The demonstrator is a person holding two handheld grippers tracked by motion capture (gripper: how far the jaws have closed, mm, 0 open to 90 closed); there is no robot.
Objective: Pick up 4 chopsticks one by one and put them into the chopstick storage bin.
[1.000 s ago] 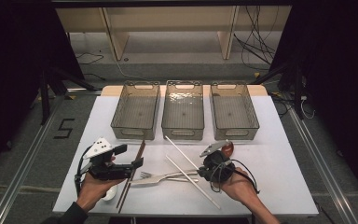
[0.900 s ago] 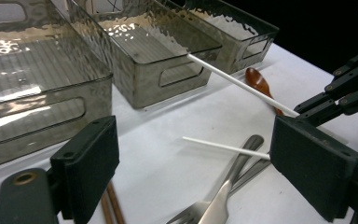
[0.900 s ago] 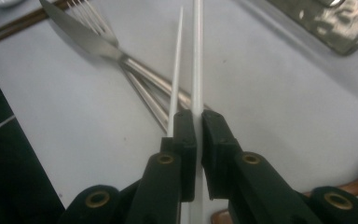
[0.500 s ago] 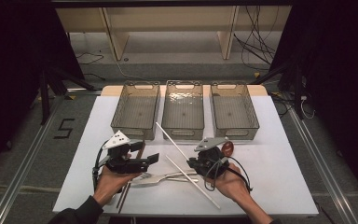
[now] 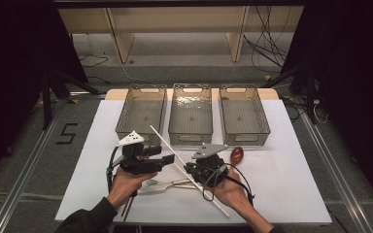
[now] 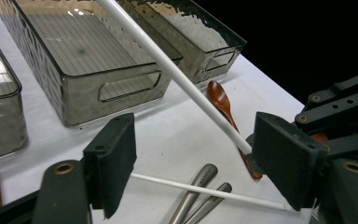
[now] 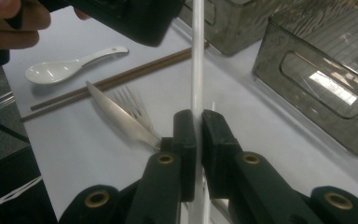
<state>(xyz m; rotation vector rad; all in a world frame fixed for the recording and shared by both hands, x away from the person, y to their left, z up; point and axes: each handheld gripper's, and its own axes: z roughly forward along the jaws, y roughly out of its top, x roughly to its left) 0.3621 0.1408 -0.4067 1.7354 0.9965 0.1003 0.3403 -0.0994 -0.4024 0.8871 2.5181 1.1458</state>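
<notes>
A long white chopstick (image 5: 162, 139) (image 7: 197, 56) rises at a slant off the white table, and my right gripper (image 5: 193, 170) (image 7: 199, 122) is shut on its lower part. The stick's upper length (image 6: 168, 70) crosses the left gripper view and ends near that gripper's right jaw. My left gripper (image 5: 169, 159) (image 6: 198, 158) is open wide, just left of the right gripper, with nothing clamped. A second white chopstick (image 6: 191, 189) (image 5: 221, 208) lies flat on the table below the open jaws.
Three smoky clear bins (image 5: 190, 137) stand in a row at the back. A brown wooden spoon (image 5: 236, 154) (image 6: 221, 105) lies before the right bin. A fork (image 5: 155, 184), a knife (image 7: 116, 114), brown chopsticks (image 7: 121, 77) and a white spoon (image 7: 56, 70) lie near the hands.
My left gripper has moved right and forward, close to the right gripper. The right gripper has shifted left and raised one white chopstick at a slant.
</notes>
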